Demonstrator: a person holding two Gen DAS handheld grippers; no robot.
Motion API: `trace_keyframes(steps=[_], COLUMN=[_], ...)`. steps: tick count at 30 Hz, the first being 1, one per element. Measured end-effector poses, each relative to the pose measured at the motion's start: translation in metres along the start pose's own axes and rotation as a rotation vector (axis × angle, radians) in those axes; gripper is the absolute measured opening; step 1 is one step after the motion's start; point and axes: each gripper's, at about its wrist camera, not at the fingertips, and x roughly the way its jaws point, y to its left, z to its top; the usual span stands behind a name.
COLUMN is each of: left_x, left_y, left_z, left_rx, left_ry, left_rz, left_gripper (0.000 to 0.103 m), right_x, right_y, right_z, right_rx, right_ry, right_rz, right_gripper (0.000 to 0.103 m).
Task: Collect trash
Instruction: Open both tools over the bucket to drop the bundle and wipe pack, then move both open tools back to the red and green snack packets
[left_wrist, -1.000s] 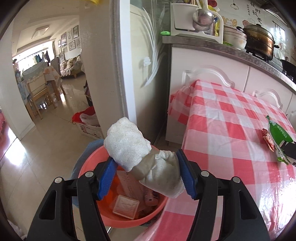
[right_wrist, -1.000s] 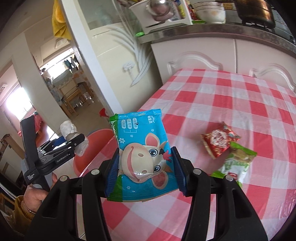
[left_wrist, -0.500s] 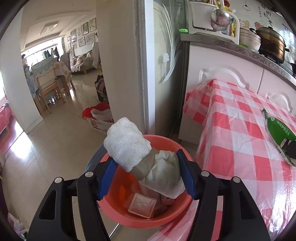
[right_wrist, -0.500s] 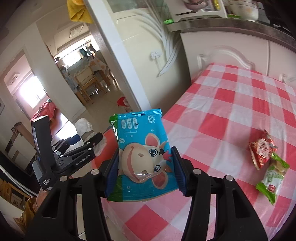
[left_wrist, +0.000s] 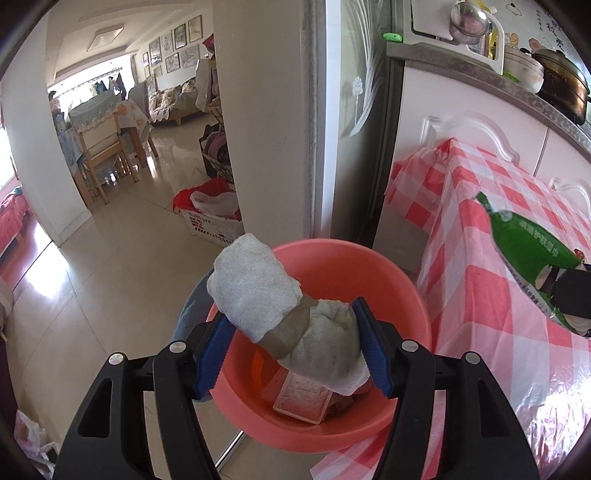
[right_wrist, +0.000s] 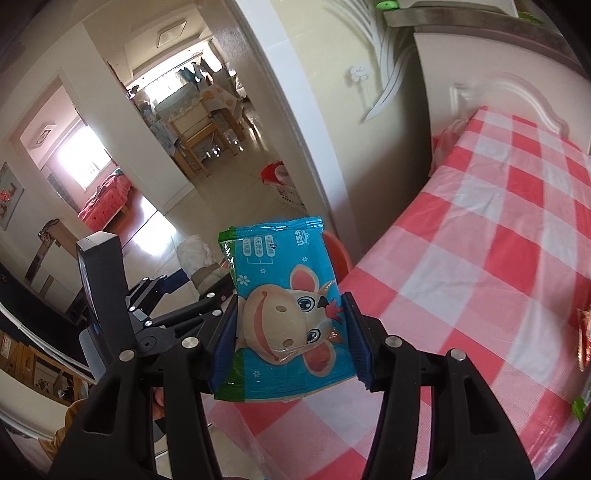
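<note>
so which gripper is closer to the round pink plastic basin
Left. The left gripper, holding a crumpled white tissue wad, hangs above the round pink plastic basin; the right gripper is over the table beside it.

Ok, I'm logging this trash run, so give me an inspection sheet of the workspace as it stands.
Surface: table under a red-and-white checked cloth, beside white cabinets.
Job's things: crumpled tissue wad held over the pink basin, which already holds some trash; blue wipes pack held above the table edge.
Clutter: red wrapper and a green one at the right edge of the right view.
Grippers: left gripper shut on the wad; right gripper shut on the pack.
Cables: nothing seen.
Surroundings: tiled floor, white laundry basket by the doorway, pot on the counter, dining chairs in the next room.
</note>
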Motion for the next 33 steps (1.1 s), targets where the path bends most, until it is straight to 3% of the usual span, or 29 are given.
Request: trace_keyframes(steps=[13,17,22,23,33], left_x=[0.023,0.032,0.030,0.029,0.005], left_y=[0.007,0.007,0.007,0.007,-0.010], left_z=[-0.013,-0.016,-0.018,-0.017,-0.004], left_rx=[0.000,0.010,0.020,0.023,0.078], left_ry=[0.065,0.100,0.105,0.103,0.050], left_rz=[0.023,0.050,0.071,0.081,0.109], left_gripper=[0.065,0.073,0.084,0.090,0.093], right_x=[0.050,0.057,0.044,0.040,-0.009], right_y=[0.020,0.020,0.014,0.013,-0.024], right_z=[0.013,0.013,0.010,0.010,-0.006], right_rx=[-0.051,-0.042,-0.023,-0.017,0.073], right_ry=[0.083,0.087,0.039,0.028,-0.105], right_rz=[0.008,0.017,0.010,0.004,-0.043], right_gripper=[0.055,0.060,0.073,0.076,0.088])
